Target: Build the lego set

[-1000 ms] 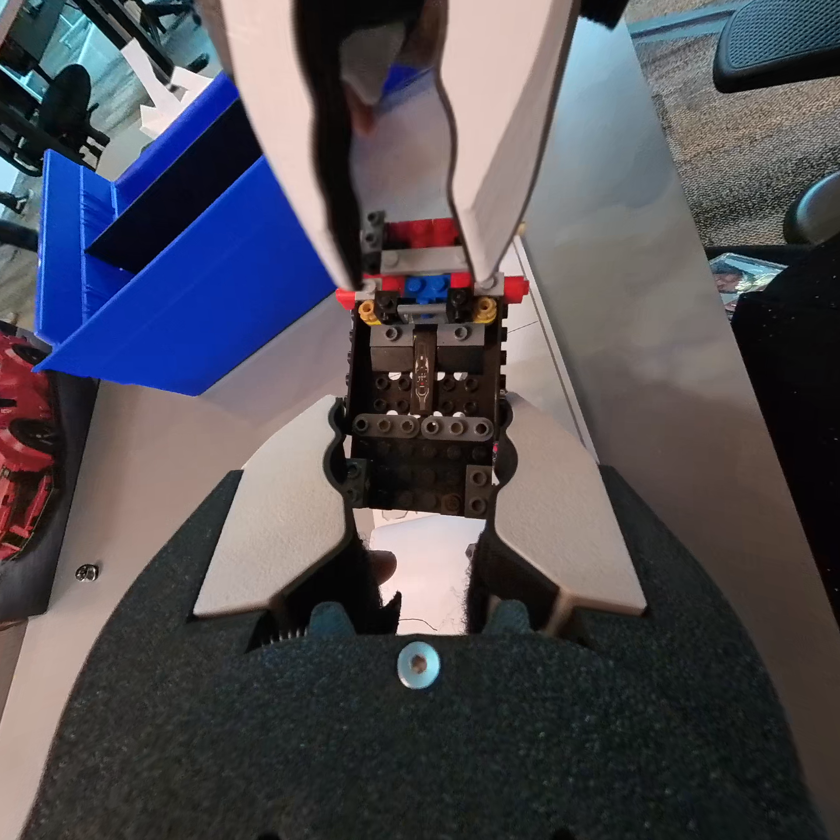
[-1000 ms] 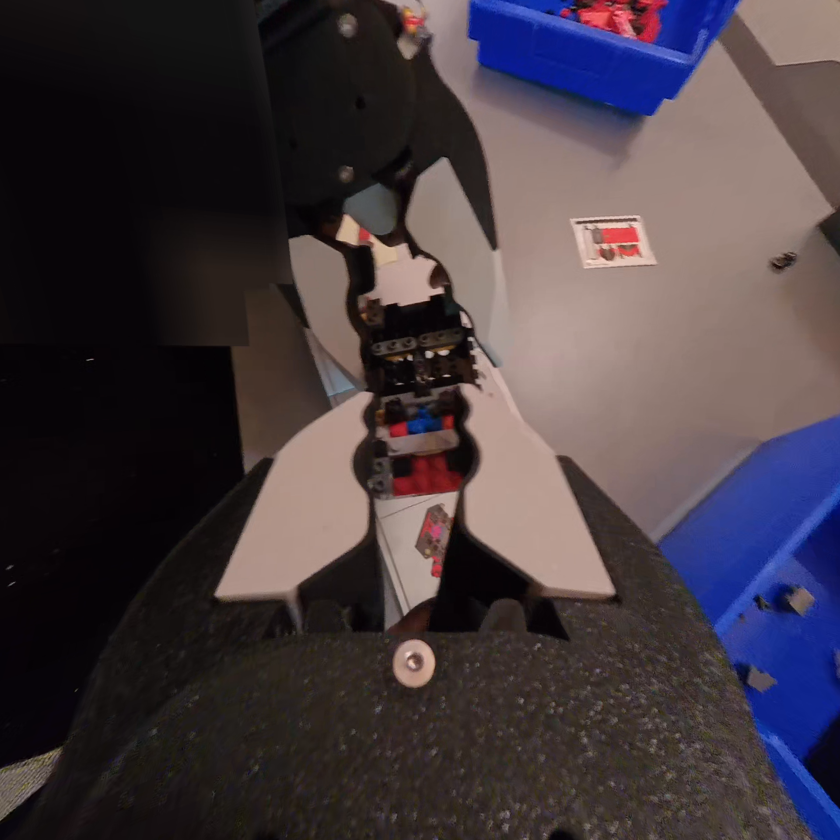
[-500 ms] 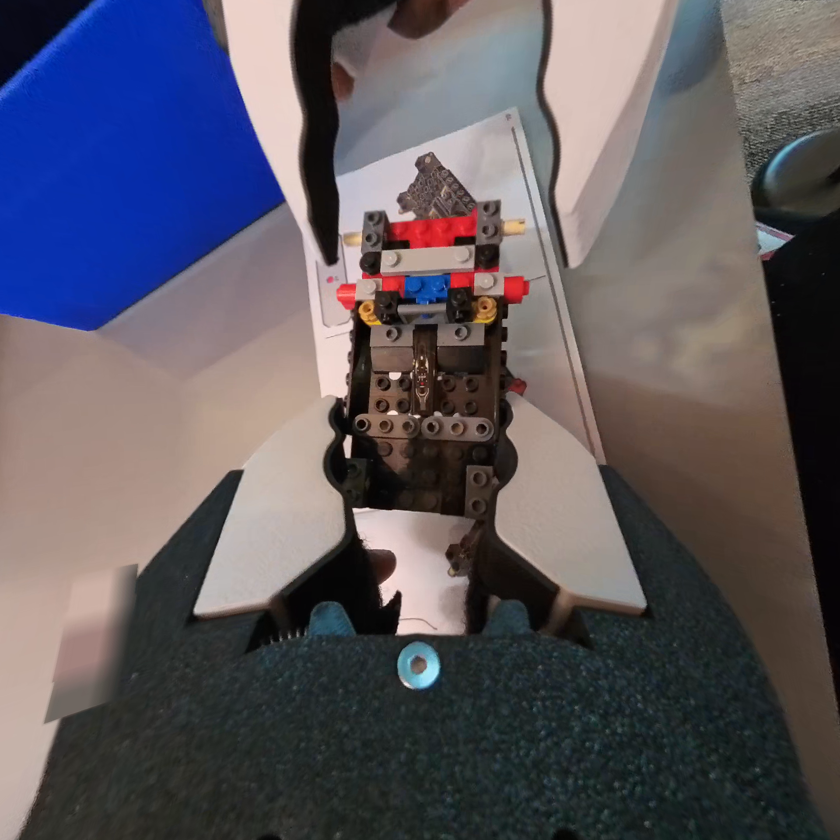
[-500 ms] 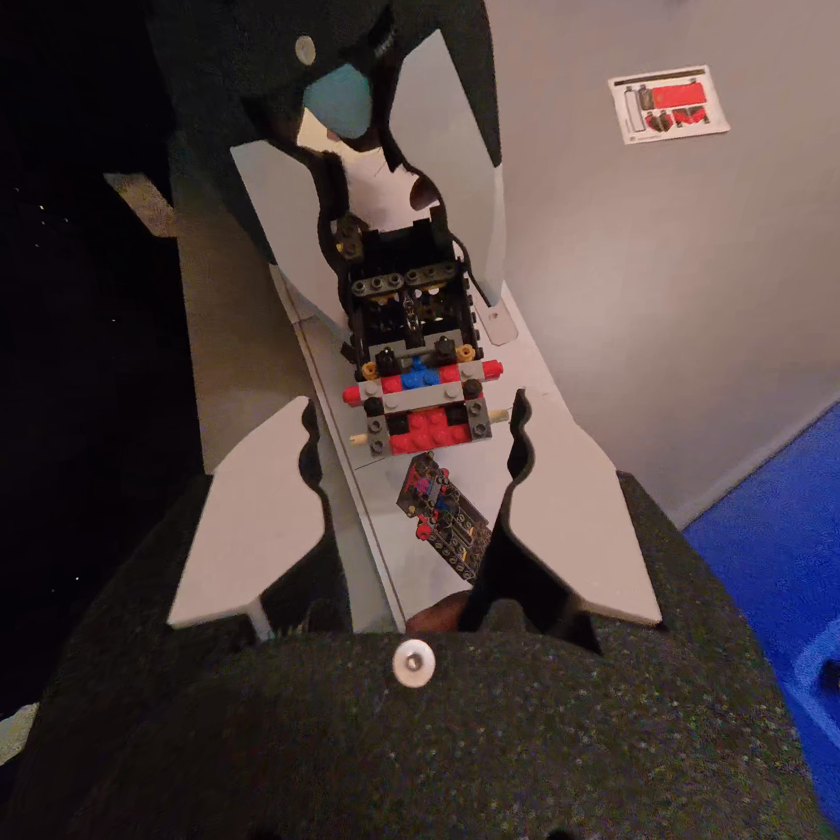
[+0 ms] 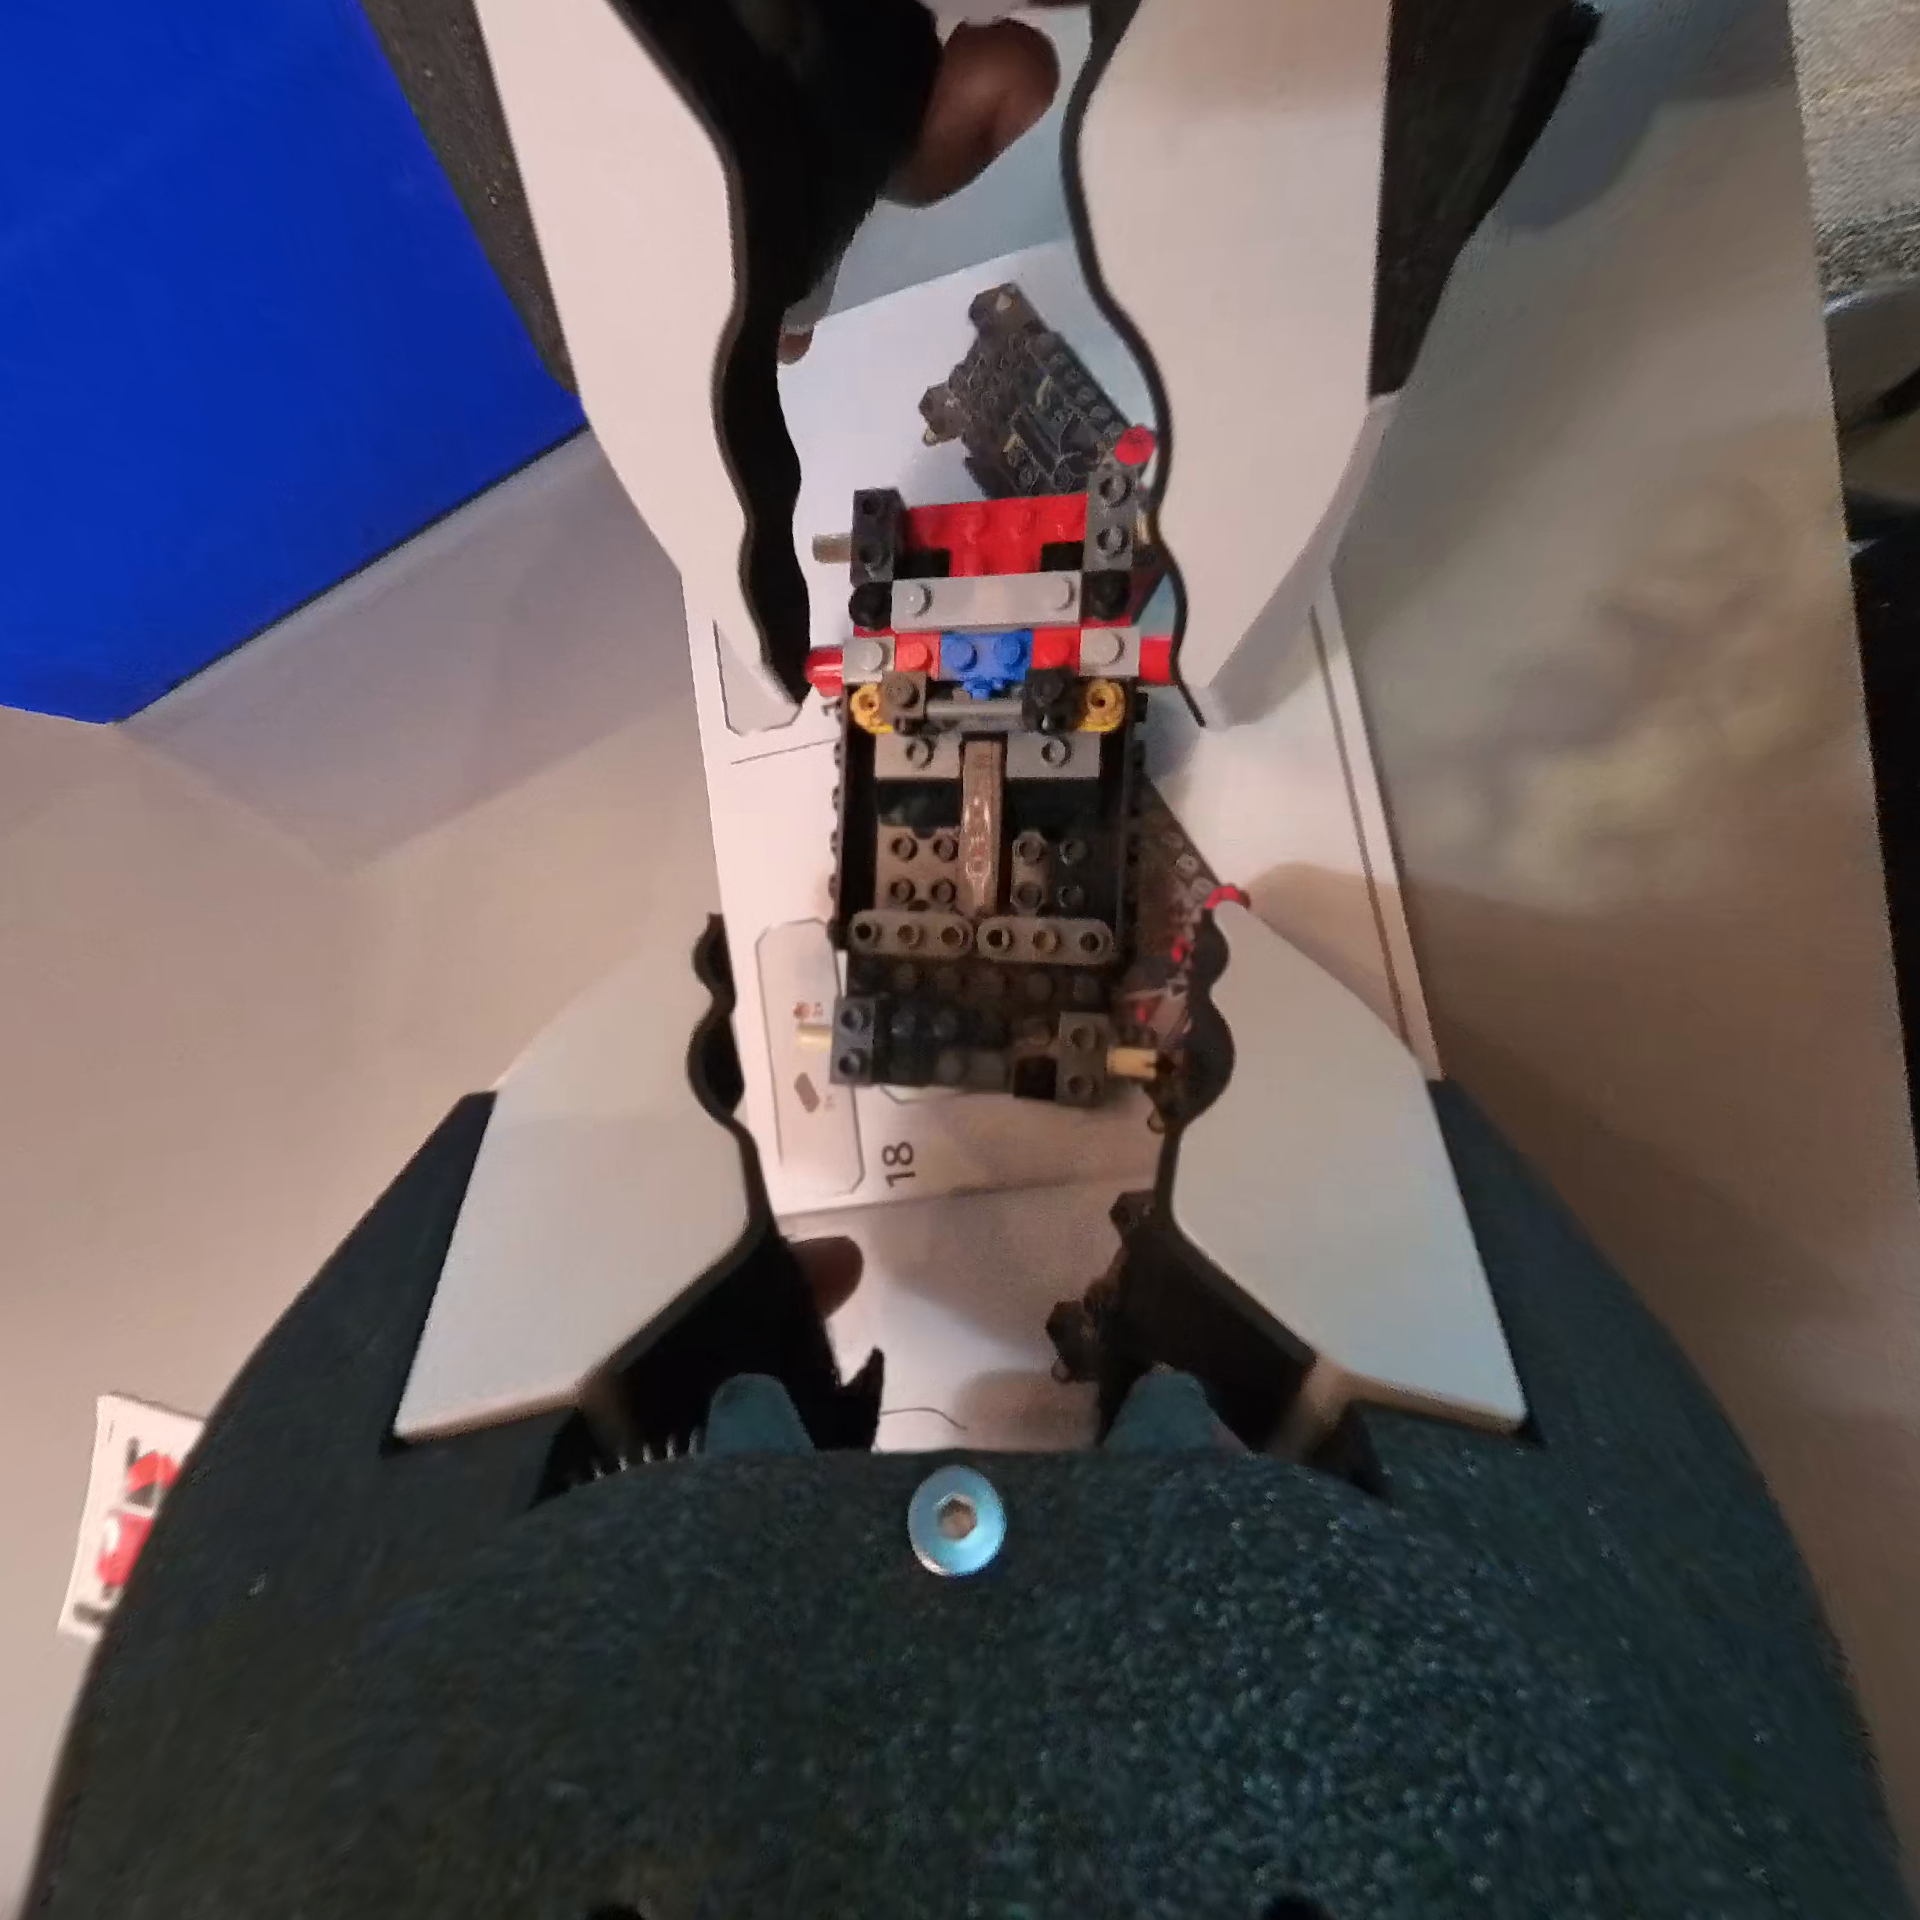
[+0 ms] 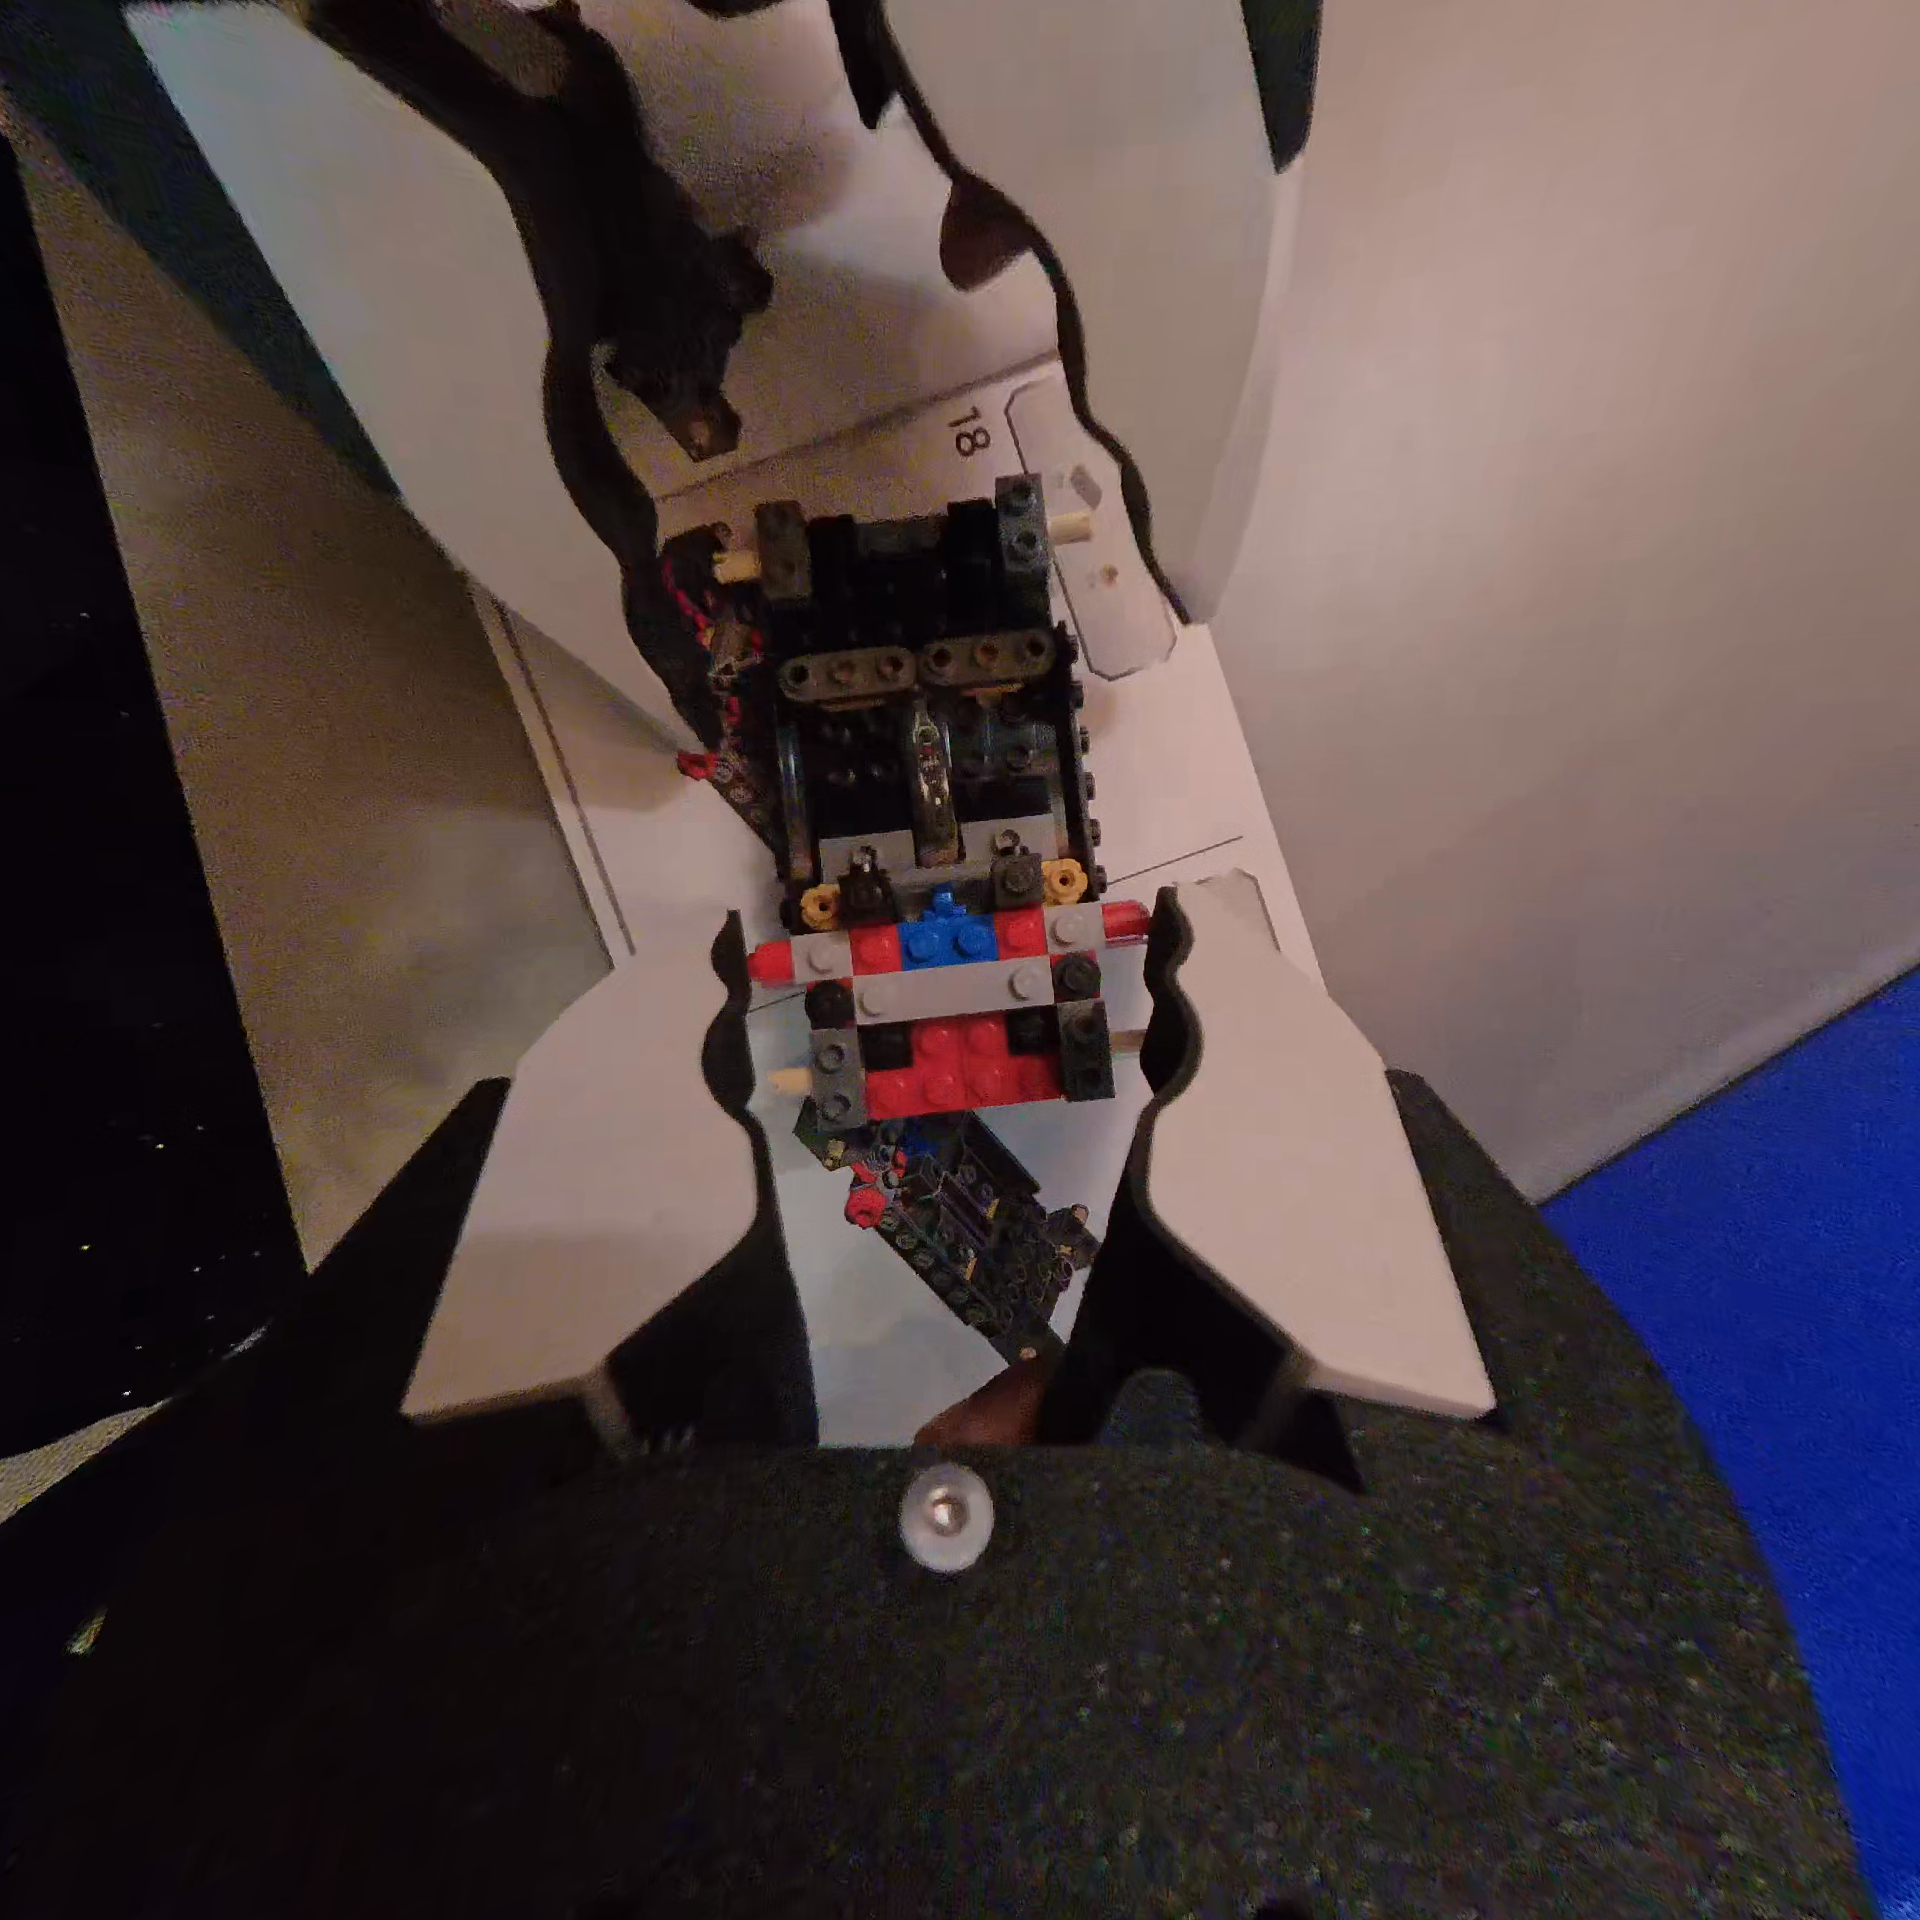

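The lego model (image 5: 982, 831) is a black chassis with a red, grey and blue end. It lies on the open instruction booklet (image 5: 769, 831). My left gripper (image 5: 961, 997) is open, with its fingers on either side of the black end and small gaps to it. My right gripper (image 6: 948, 935) is open, with its fingertips close beside the ends of the red cross bar on the model (image 6: 935, 748). The two grippers face each other: the right gripper (image 5: 987, 696) shows at the top of the left wrist view, and the left gripper (image 6: 904, 623) at the top of the right wrist view.
The booklet (image 6: 1174, 748) lies on a grey table (image 5: 312, 987) and has a printed picture of the model (image 6: 956, 1226). A blue bin (image 5: 208, 364) stands to one side and also shows in the right wrist view (image 6: 1766, 1247). A small sticker sheet (image 5: 125, 1507) lies near the left gripper. A small dark part (image 5: 1091, 1309) sits by its right finger. My left and right fingertips are right by each other.
The right gripper let go of the model's red end, then closed in around it. The left gripper has opened and released the black end. The model now rests on the booklet.
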`<state>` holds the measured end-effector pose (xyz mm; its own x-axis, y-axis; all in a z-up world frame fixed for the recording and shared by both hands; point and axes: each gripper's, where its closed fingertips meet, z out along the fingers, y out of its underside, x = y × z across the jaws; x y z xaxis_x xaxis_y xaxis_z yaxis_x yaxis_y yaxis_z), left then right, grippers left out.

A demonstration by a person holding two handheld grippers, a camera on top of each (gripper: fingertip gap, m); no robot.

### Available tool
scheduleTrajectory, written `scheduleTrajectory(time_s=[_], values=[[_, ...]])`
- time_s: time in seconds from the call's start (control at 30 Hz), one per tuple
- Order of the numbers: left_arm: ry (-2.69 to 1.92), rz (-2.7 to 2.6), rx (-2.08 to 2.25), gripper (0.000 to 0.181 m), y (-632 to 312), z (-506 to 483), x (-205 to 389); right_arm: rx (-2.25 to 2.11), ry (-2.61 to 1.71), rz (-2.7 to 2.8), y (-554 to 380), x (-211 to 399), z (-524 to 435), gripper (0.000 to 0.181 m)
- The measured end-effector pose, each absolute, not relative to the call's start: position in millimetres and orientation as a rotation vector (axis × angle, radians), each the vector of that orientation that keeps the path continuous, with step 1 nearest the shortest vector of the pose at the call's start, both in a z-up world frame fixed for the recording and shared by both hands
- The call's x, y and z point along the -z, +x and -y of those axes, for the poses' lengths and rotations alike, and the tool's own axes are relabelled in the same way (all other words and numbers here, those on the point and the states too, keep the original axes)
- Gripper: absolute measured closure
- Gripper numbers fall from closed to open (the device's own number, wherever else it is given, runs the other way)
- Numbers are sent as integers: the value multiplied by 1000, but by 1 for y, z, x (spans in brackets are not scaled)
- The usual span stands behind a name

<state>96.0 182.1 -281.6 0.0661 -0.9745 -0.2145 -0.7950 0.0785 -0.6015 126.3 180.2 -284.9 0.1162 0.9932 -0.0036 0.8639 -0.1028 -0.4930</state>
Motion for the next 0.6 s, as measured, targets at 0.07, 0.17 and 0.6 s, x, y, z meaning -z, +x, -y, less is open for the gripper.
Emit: scheduleTrajectory(time_s=[0.07,0.17,0.6], values=[[-1743,-1777,365,94,91,-183,279,-480,-2037,1812,127,288,-180,107],[-1734,-1756,371,99,83,-183,271,-461,-2047,1817,130,291,-182,106],[-1811,-1646,660,181,79,-177,259,-608,-1979,1733,127,266,-185,174]])
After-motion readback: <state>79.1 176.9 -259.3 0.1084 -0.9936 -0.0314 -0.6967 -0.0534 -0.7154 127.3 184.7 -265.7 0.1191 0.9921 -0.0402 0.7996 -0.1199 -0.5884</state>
